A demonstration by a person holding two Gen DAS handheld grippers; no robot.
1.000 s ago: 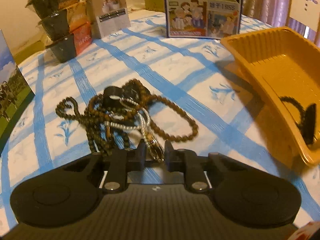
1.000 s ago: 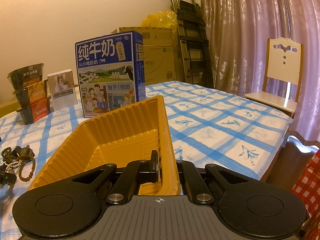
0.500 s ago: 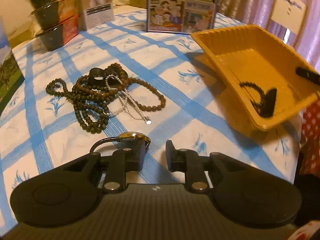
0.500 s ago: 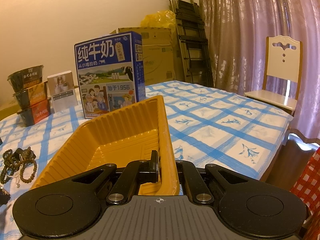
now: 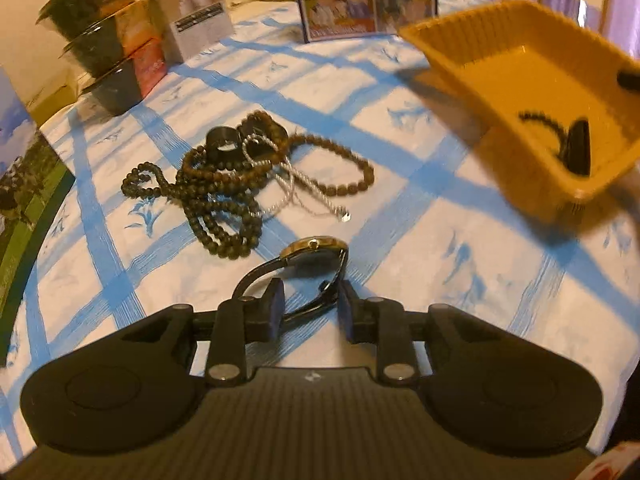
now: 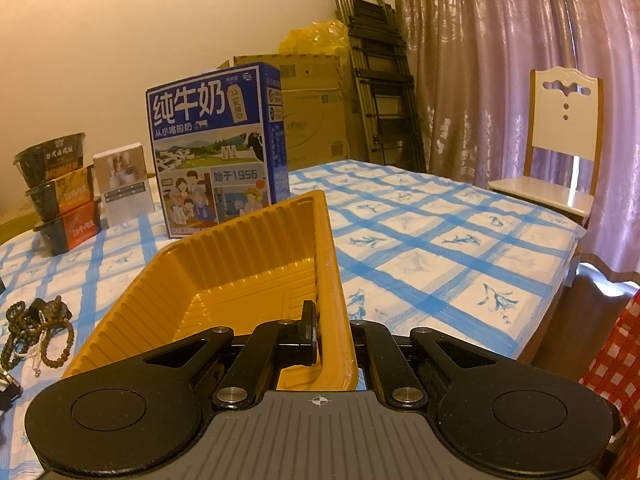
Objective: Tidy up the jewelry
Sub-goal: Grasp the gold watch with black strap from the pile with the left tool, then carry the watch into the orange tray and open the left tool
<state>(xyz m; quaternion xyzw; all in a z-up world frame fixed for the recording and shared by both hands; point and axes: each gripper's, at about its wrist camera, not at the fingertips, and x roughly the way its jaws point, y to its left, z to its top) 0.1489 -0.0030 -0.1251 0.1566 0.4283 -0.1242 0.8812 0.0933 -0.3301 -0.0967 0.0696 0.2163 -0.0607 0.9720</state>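
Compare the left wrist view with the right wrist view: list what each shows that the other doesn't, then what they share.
Only the left wrist view: the left hand-held gripper, jaws opening around a gold watch whose strap loops between them, and a dark beaded piece lying in the tray.

Only the right wrist view: the right hand-held gripper clamped on the tray's wall, a chair, curtains, a folded ladder and a cardboard box.

Both: the orange tray, the tangled bead necklaces, the milk carton, the stacked bowls and the blue-checked tablecloth.

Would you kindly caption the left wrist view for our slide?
Left gripper opening around a gold watch, beaded jewelry pile ahead, yellow tray at right.
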